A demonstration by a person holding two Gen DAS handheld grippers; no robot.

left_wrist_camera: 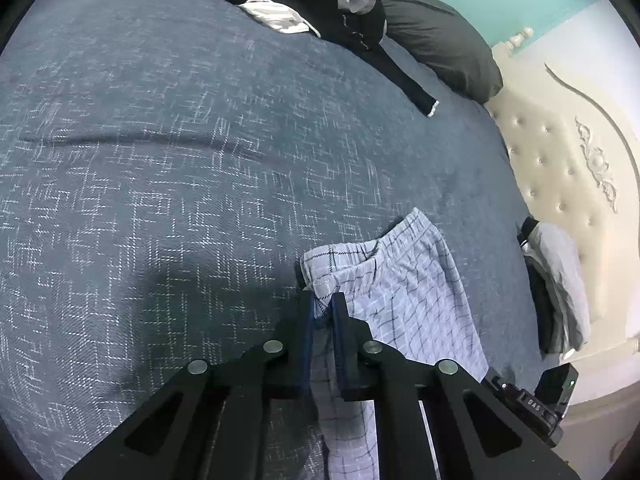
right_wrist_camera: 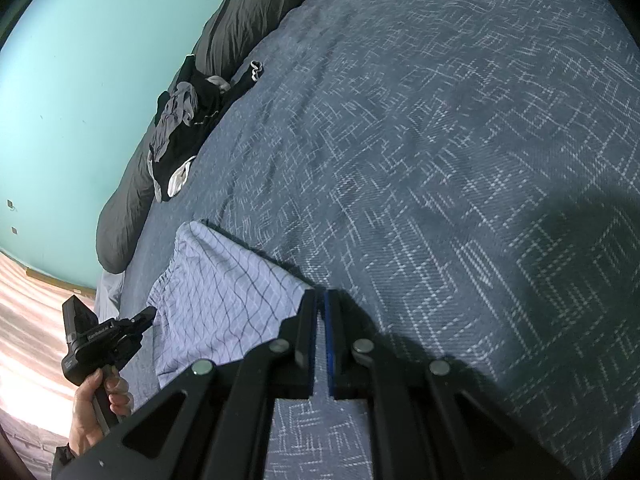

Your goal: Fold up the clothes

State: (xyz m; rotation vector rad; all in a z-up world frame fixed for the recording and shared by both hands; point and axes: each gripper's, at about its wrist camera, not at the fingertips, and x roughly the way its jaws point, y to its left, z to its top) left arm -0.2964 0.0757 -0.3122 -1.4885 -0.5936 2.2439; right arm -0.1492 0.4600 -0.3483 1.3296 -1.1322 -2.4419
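Note:
A light blue plaid garment (left_wrist_camera: 400,280) with an elastic waistband lies on the blue patterned bedspread (left_wrist_camera: 200,160). My left gripper (left_wrist_camera: 324,306) is shut on a bunched fold of it near the waistband, and cloth hangs down between the fingers. In the right wrist view the same plaid garment (right_wrist_camera: 224,288) stretches from the left gripper (right_wrist_camera: 150,312), held by a hand (right_wrist_camera: 88,412), to my right gripper (right_wrist_camera: 320,294). The right gripper is shut on the garment's corner, which it holds a little above the bedspread (right_wrist_camera: 440,160).
A heap of dark, grey and white clothes (left_wrist_camera: 320,0) lies at the bed's far side beside a long dark grey pillow (left_wrist_camera: 436,40). A stack of folded clothes (left_wrist_camera: 560,288) sits against the cream tufted headboard (left_wrist_camera: 560,160). The teal wall (right_wrist_camera: 80,80) and floor (right_wrist_camera: 32,320) border the bed.

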